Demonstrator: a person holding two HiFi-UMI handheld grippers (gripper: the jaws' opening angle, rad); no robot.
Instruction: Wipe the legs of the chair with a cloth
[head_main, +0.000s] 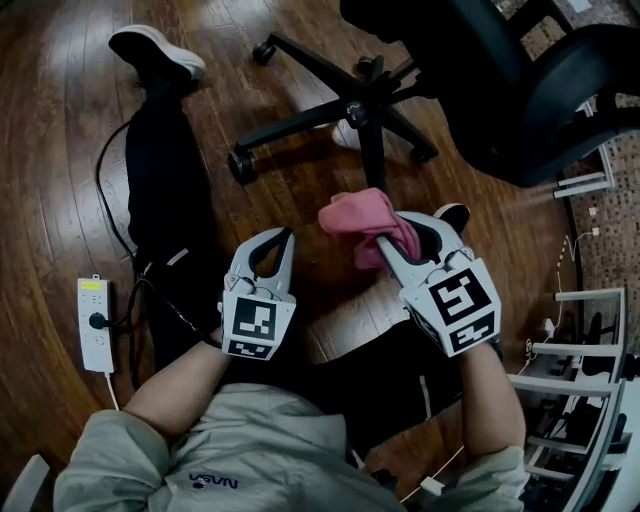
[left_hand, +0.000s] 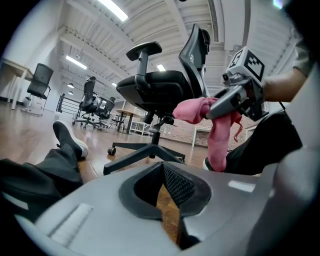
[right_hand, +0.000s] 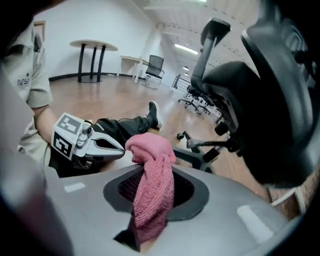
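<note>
- Head view: pink cloth (head_main: 362, 222) bunched over the tips of the right claw (head_main: 388, 238); chair (head_main: 340, 112) cut off at top edge.
- Left gripper view: left claw (left_hand: 163, 175) clenched, empty; chair base seen side-on.
- Right gripper view: right claw grasping cloth; chair base mostly hidden.

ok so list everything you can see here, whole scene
office chair: 1, black, top right of the head view; its castor base stands on the floor
cloth: 1, pink, bunched, held up in front of the chair base
power strip: 1, white, on the floor at left, with a black cable plugged in
metal frames: white, right edge
other chairs: several, dark, far across the room
floor: dark wood boards
legs: 2, black trousers, stretched out on the floor
left gripper: 1, grey, fingers shut, empty
right gripper: 1, grey, fingers shut on the cloth
</note>
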